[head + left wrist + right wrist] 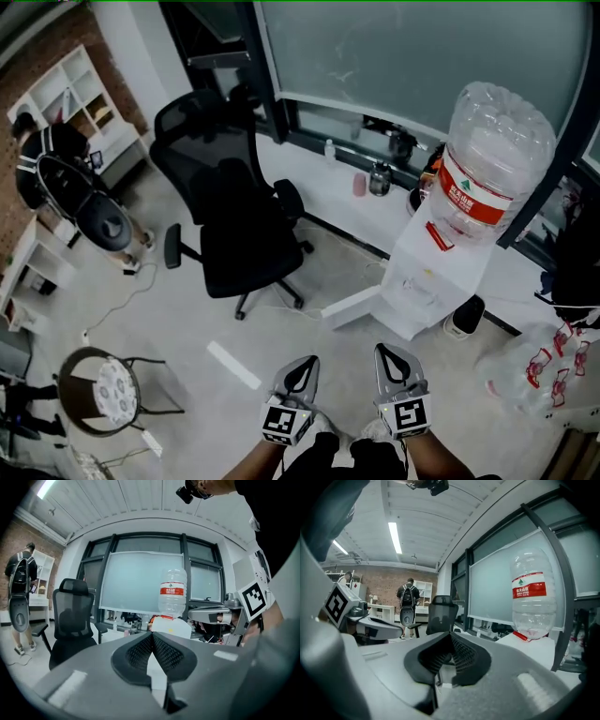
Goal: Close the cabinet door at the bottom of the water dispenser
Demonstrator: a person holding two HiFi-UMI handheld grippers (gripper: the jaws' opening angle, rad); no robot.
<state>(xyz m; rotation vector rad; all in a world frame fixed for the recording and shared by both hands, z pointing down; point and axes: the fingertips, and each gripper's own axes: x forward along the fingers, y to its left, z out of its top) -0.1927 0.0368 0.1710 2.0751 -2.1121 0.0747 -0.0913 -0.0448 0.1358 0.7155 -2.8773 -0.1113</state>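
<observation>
Cabinet door [352, 307] is seen swung open from the water dispenser [424, 274], with bare floor [309, 330] beside its edge. Left gripper [305, 366] and right gripper [385, 355] are held closed and empty.

There is 1 water dispenser [422, 281] carrying 1 water bottle [492, 150], with 1 cabinet door [352, 307]. Also in view are 1 black office chair [239, 225], 1 round stool [98, 389], 1 person [42, 150], and 2 grippers: left gripper [305, 366] and right gripper [389, 356]. At the right edge there are perhaps 2 plastic bags [539, 370].
</observation>
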